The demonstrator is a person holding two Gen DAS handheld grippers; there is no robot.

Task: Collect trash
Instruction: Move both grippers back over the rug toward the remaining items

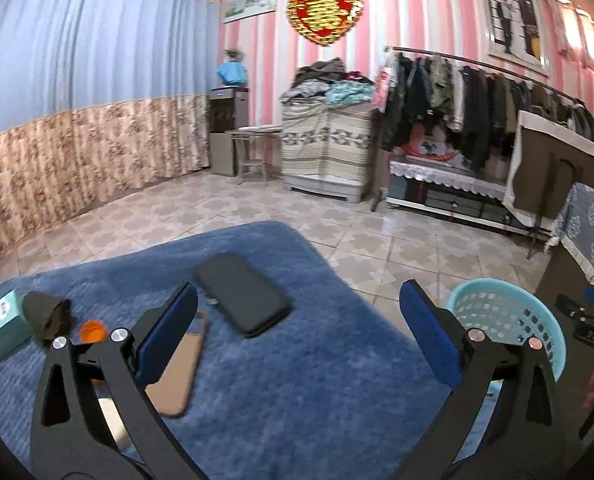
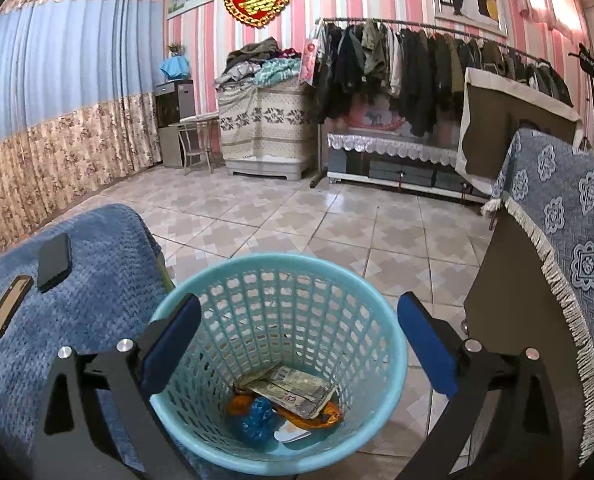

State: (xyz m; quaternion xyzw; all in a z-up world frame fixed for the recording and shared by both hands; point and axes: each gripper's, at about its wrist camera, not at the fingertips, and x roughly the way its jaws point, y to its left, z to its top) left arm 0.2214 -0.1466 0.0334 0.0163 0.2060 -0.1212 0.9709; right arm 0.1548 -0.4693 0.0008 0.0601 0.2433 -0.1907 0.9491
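Blue blanket (image 2: 97,280) edge touches basket (image 2: 393,344); tiled floor (image 2: 317,224) beyond lies open.

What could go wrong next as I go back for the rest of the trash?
The black phone and the brown phone lie on the blue blanket right by the open left gripper; it could grab one by mistake. The small orange cap sits against a dark wrapper, so a pinch may miss.

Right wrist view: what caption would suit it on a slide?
Open right gripper poised above a light blue basket holding wrappers, beside a blue blanket.
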